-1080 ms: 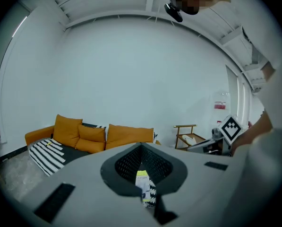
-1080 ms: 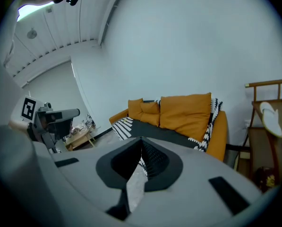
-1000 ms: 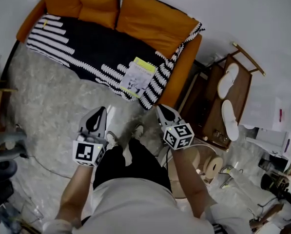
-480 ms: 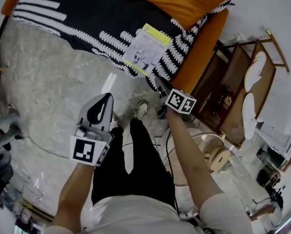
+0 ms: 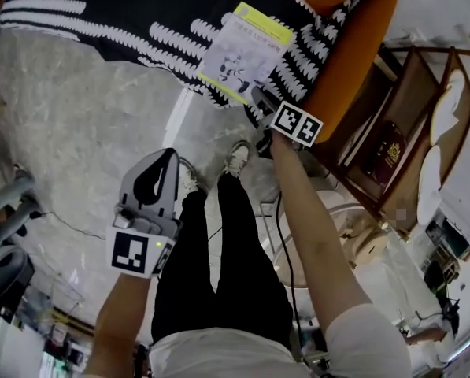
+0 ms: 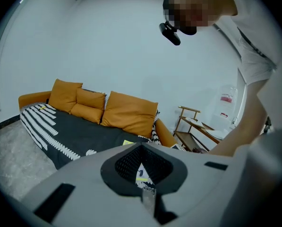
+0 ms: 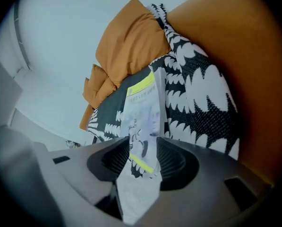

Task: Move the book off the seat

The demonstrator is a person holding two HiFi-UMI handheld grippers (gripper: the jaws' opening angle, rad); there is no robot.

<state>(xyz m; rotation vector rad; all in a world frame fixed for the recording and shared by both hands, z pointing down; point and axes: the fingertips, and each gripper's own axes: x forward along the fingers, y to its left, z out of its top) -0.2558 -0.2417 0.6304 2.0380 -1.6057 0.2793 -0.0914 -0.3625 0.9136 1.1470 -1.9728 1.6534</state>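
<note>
Grey left gripper (image 5: pixel 167 157), right gripper (image 5: pixel 259 98), marker cubes (image 5: pixel 296 124); white shirt (image 5: pixel 219 354), black trousers (image 5: pixel 219 274), sneakers (image 5: pixel 236 157).

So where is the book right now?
The thin white book with a yellow stripe lies on the black-and-white patterned throw, near its front edge, just left of the orange sofa armrest, top centre of the head view.

The lettering on the cover of the book (image 5: pixel 246 50) is too blurred to read.

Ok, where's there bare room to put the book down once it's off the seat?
The grey floor before the sofa, left of the person's legs, is bare. Right of the sofa it is crowded: the wooden rack and clutter stand close.
</note>
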